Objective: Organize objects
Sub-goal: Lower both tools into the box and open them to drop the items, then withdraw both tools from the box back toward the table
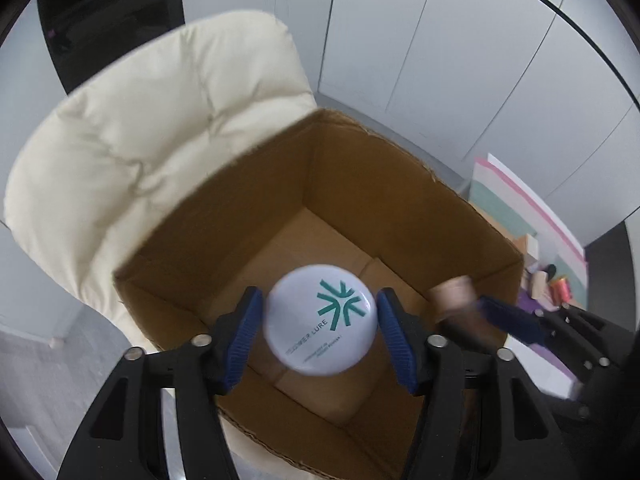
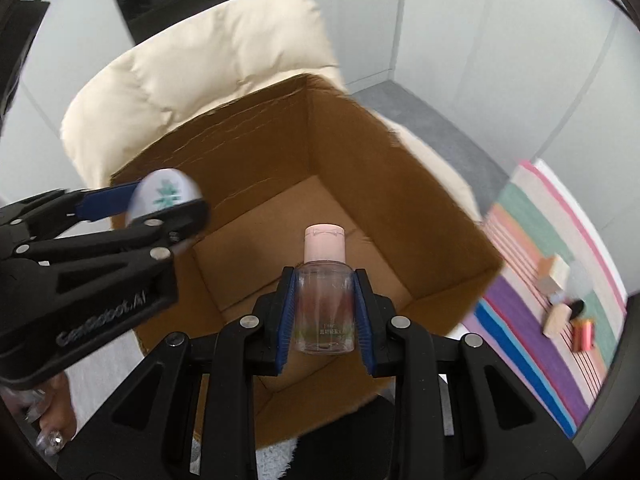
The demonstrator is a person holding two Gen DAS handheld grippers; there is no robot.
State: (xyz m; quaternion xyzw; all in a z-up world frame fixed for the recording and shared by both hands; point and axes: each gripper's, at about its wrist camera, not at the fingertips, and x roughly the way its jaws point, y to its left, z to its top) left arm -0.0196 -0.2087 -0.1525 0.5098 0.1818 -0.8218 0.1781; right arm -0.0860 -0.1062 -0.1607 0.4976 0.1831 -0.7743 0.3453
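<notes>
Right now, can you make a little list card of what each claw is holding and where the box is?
left claw: shut on the round white tin with a green logo, held above the open box
right claw: shut on the clear bottle with a pink cap, also above the box
cardboard box: open at the top, nothing visible inside, sitting on a cream cushioned chair
striped mat: beside the box, with a few small items on it

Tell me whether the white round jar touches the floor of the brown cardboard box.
Apart. The right wrist view shows the white round jar held by the left gripper up at the rim of the brown cardboard box.
</notes>
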